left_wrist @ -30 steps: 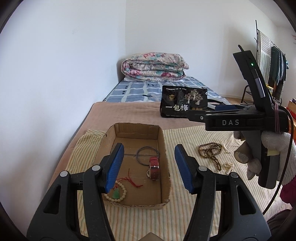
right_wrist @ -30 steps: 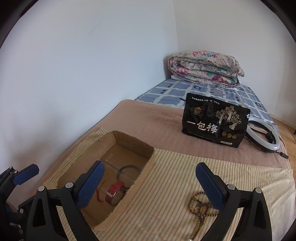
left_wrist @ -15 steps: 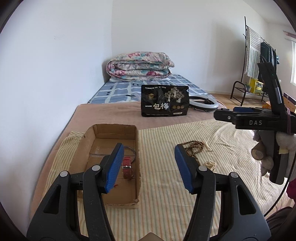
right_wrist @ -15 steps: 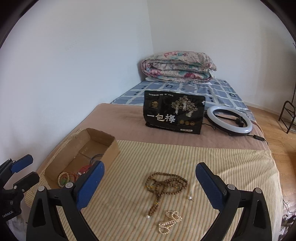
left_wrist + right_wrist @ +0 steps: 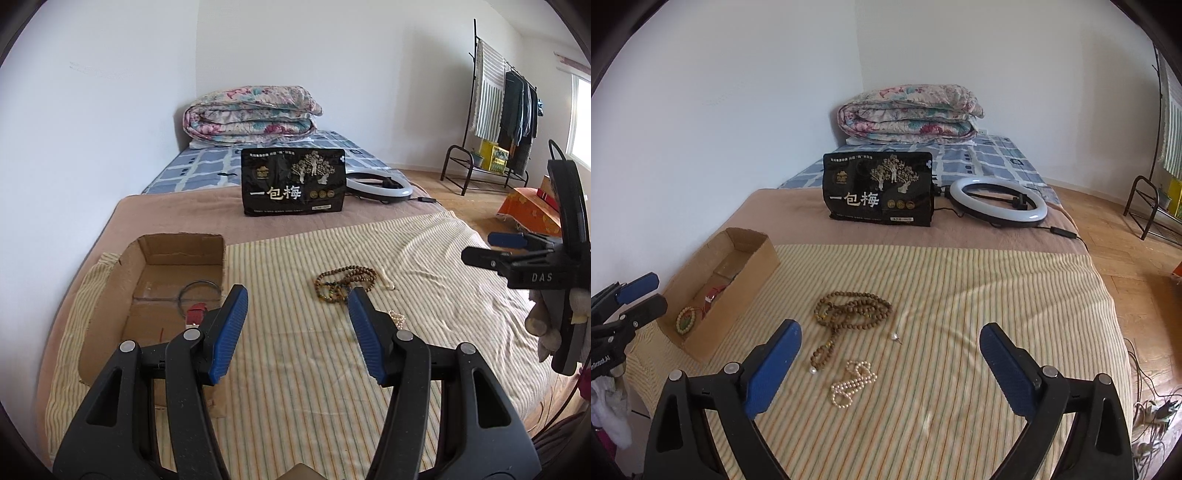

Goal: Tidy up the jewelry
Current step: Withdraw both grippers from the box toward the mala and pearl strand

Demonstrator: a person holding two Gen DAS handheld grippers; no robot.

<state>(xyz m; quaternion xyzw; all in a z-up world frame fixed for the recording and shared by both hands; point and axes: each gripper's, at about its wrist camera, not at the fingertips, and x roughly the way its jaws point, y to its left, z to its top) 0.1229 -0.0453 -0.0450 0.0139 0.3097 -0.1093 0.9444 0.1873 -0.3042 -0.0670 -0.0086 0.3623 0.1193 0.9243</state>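
Behind left claw [image 5: 297, 325], pearl strand [image 5: 397, 317] shows only partly.

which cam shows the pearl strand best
The right wrist view: the pearl strand lies whole and unobstructed on the striped cloth, just ahead of the open right tongs. In the left wrist view only a few pearls peek out beside the right finger of the left tongs.

A folded floral quilt [image 5: 909, 112] lies at the head of the bed [image 5: 990, 162], against the white wall. A black snack bag [image 5: 878, 194] with white Chinese lettering stands upright on the brown blanket [image 5: 798, 218], a ring light [image 5: 997, 202] lying just beside it. A clothes rack [image 5: 495, 110] stands on the wooden floor [image 5: 1115, 251].
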